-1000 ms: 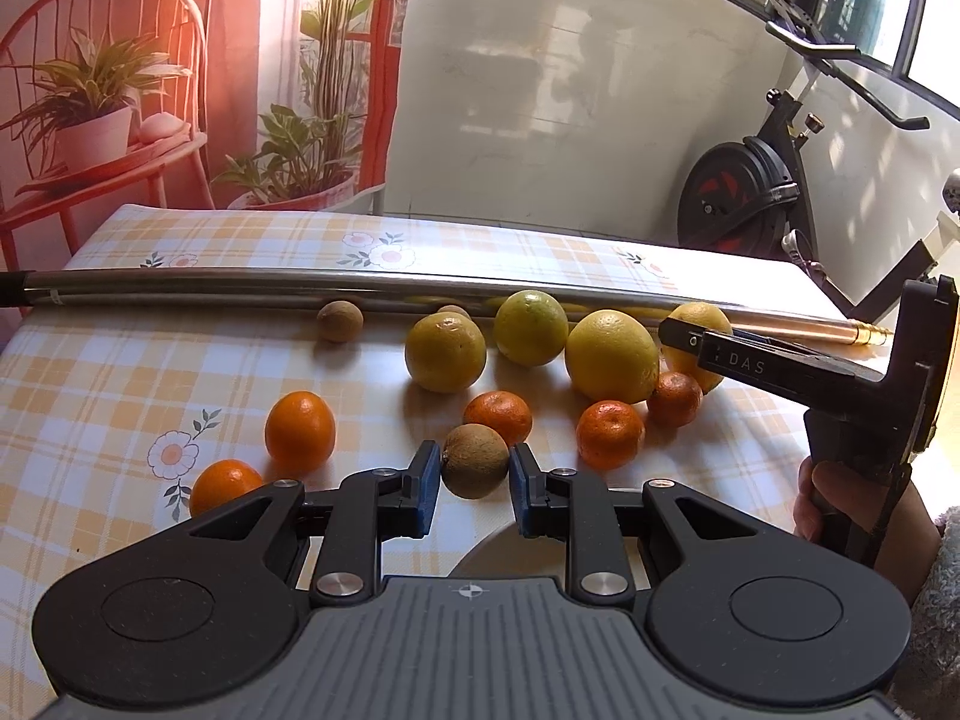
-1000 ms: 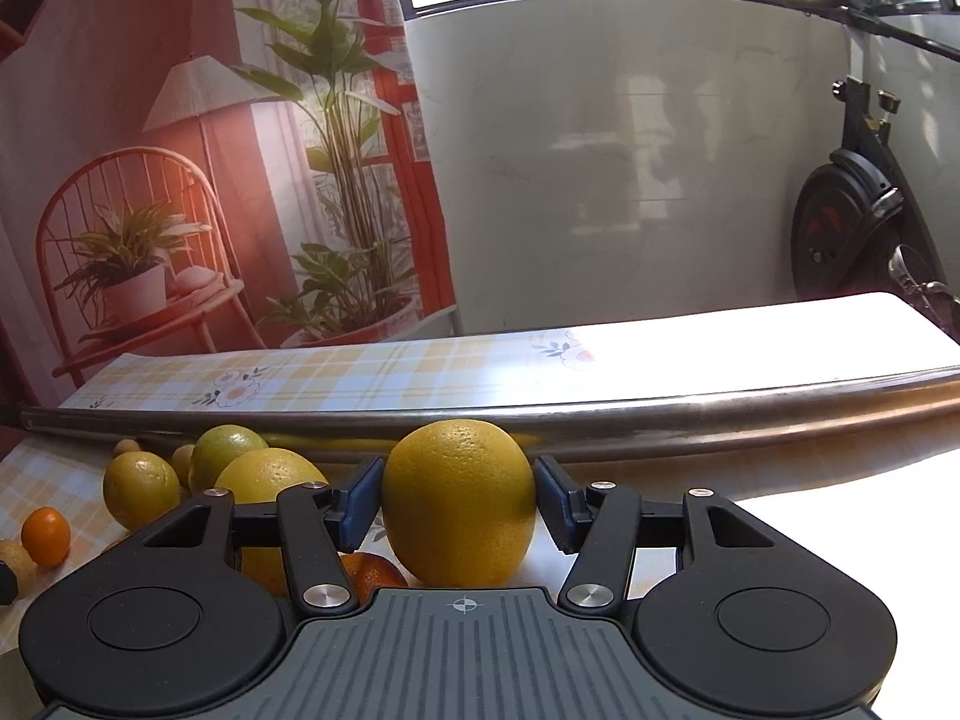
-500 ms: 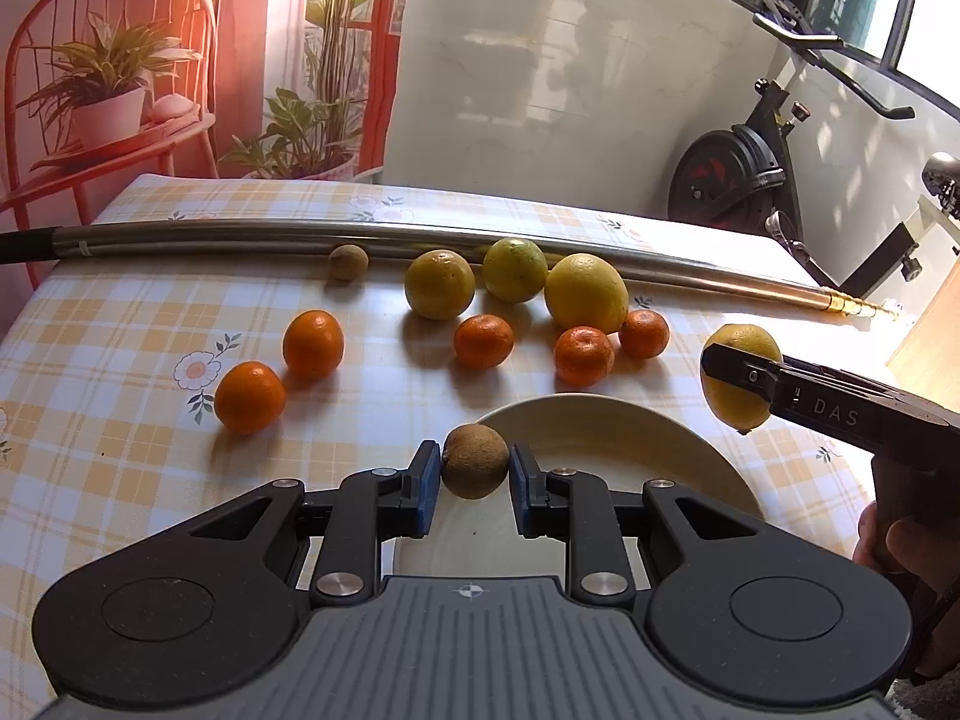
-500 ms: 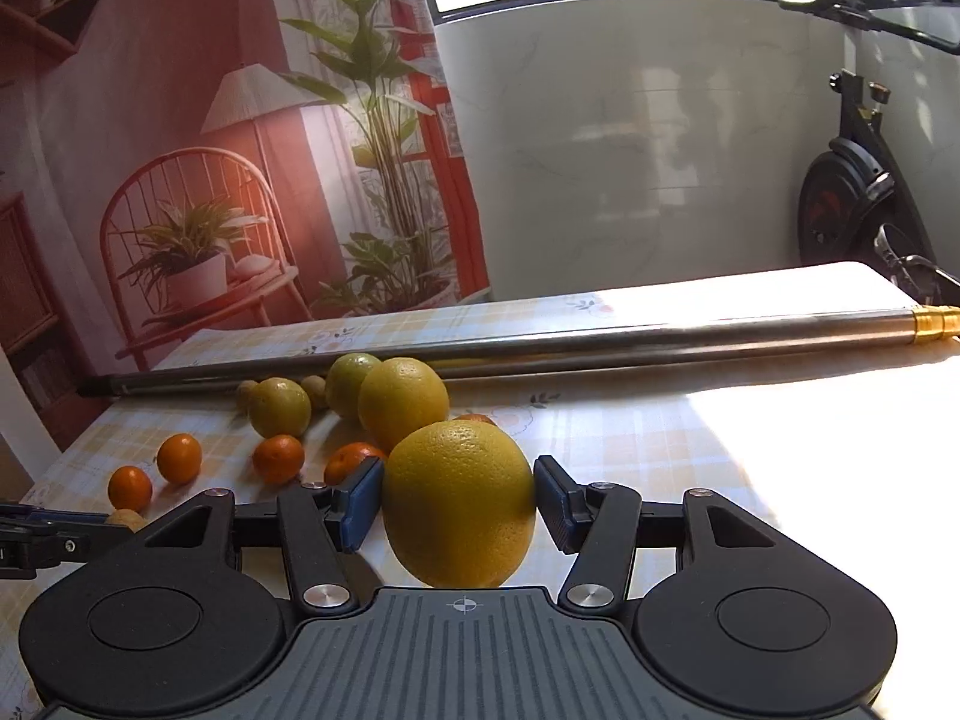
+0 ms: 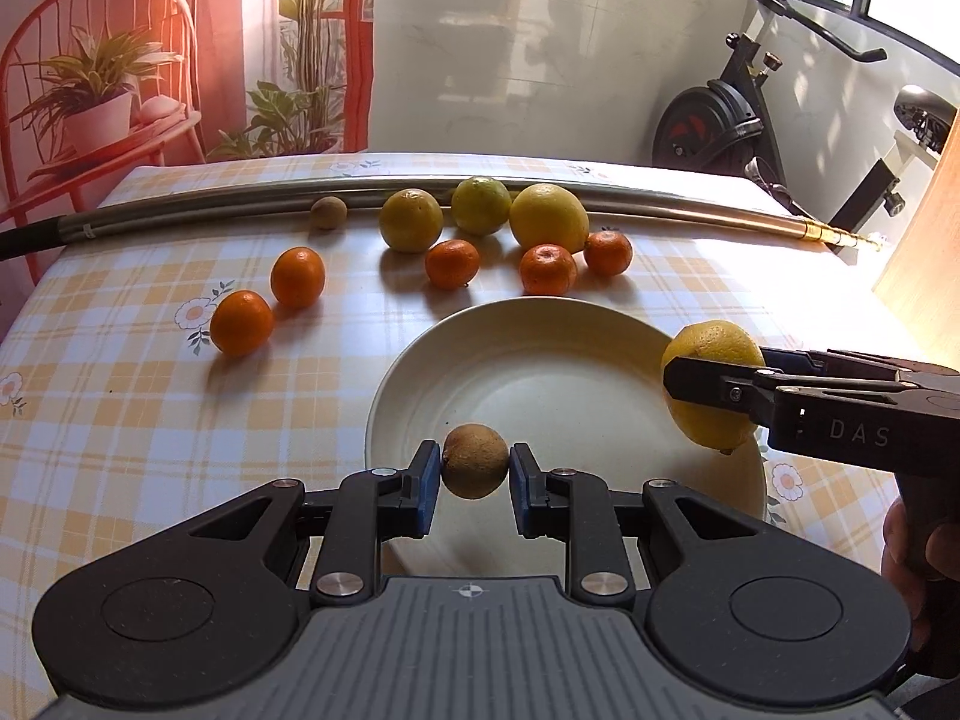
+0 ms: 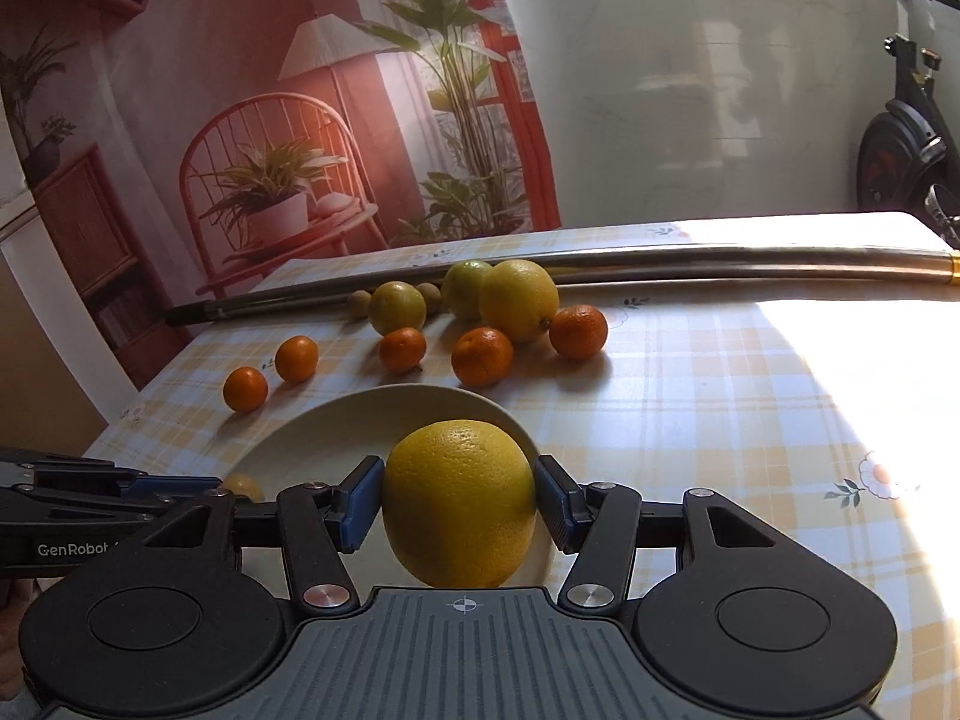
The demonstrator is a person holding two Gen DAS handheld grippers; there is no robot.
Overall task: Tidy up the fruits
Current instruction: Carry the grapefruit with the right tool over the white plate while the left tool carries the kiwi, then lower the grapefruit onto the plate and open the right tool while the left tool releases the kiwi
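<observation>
My left gripper [image 5: 474, 483] is shut on a small brown kiwi [image 5: 474, 461], held above the near part of a cream plate [image 5: 540, 354]. My right gripper [image 6: 459, 507] is shut on a large yellow lemon [image 6: 461, 501] over the plate's [image 6: 336, 426] right rim; the left wrist view shows that lemon [image 5: 711, 354] at the plate's right edge. Beyond the plate, loose fruit lies on the checked tablecloth: several small oranges [image 5: 453, 264], yellow citrus [image 5: 549, 217] and another kiwi [image 5: 328, 212].
A long metal pole [image 5: 660, 204] lies across the table behind the fruit. An exercise bike [image 5: 720, 114] stands past the far right corner. A person's hand [image 5: 918, 546] grips the right tool. A wooden panel [image 5: 924, 252] rises at the right edge.
Both grippers pulled back from the fruit row and came over the plate, each carrying its fruit. The plate came fully into view.
</observation>
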